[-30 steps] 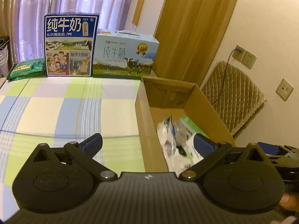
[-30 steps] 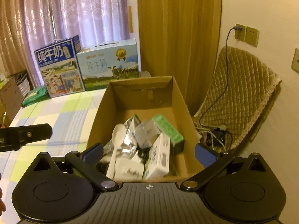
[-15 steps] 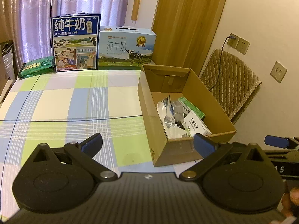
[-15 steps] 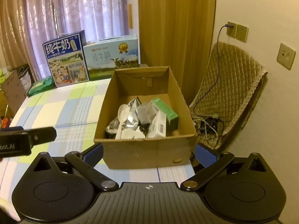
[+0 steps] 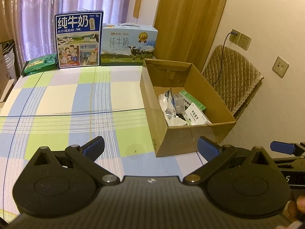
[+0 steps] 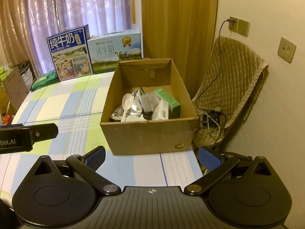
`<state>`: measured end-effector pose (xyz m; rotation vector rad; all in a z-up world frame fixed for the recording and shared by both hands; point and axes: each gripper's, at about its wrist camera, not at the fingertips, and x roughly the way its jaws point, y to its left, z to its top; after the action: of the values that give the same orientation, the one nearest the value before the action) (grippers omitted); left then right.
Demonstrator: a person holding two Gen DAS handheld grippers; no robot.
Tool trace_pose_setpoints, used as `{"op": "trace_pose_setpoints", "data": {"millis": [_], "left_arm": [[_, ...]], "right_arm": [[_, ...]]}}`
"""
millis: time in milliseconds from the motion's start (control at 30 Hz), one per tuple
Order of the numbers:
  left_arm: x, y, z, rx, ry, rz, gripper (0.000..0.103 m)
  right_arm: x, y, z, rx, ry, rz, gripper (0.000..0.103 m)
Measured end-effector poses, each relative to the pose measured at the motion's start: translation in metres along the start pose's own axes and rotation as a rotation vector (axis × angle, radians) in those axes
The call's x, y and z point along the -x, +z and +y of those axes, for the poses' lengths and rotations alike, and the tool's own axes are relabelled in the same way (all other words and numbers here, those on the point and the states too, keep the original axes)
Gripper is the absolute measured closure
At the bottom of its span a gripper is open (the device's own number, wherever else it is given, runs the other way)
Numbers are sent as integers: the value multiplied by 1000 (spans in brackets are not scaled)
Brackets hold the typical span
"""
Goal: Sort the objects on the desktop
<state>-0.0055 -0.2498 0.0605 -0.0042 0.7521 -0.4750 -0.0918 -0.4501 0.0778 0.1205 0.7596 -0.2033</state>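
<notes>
Both grippers idle on my end; left gripper (image 5: 150, 147) has its jaws spread wide with nothing between them, right gripper (image 6: 151, 155) the same, both hanging above the near edge of the worktop (image 5: 63, 99); neither touches anything.

Task items all sit inside the open cardboard box (image 6: 148, 133) at the right side of the worktop: white plastic spoon (image 6: 126, 101) lying on a crumpled foil pouch (image 6: 133, 106); green carton (image 6: 167, 100) leaning along the right wall; white medicine box (image 5: 196, 116) toward the near wall; something small and dark under them, can't tell what.

Checked cloth outside the box looks bare apart from two milk cartons (image 5: 79, 40) and a green packet (image 5: 41, 64) at the far edge; I read the sort as near finished or finished.

Handling guess if anything needs re-picking: spoon is light, stiff, slick; pinch across the handle, not the bowl; foil pouch is soft and crinkly, will slip and deform, take a folded edge; both small boxes are light, thin card, crush easily; grip across the narrow faces with modest squeeze; the box itself is stiff enough, but only its walls are grippable.
</notes>
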Motion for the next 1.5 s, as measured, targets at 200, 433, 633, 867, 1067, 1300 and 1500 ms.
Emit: {"op": "trace_pose_setpoints", "data": {"millis": [200, 433, 633, 867, 1067, 1300, 1500], "left_arm": [[-2, -4, -2, -15, -3, 13, 1], [-5, -4, -6, -30, -2, 19, 1], [-7, -5, -9, -40, -3, 25, 1], [-8, -6, -9, -41, -1, 26, 1], [-8, -6, -8, -39, -3, 26, 1], [-8, -6, -8, -37, -4, 26, 1], [-9, -7, -8, -36, -4, 27, 1]], "right_arm": [[3, -2, 1, 4, 1, 3, 2], [3, -4, 0, -2, -3, 4, 2], [2, -4, -3, -10, -5, 4, 2], [2, -3, -6, -15, -8, 3, 2], [3, -3, -6, -13, -10, 3, 2], [3, -3, -6, -15, -8, 5, 2], [3, -3, -6, -16, -8, 7, 2]]}}
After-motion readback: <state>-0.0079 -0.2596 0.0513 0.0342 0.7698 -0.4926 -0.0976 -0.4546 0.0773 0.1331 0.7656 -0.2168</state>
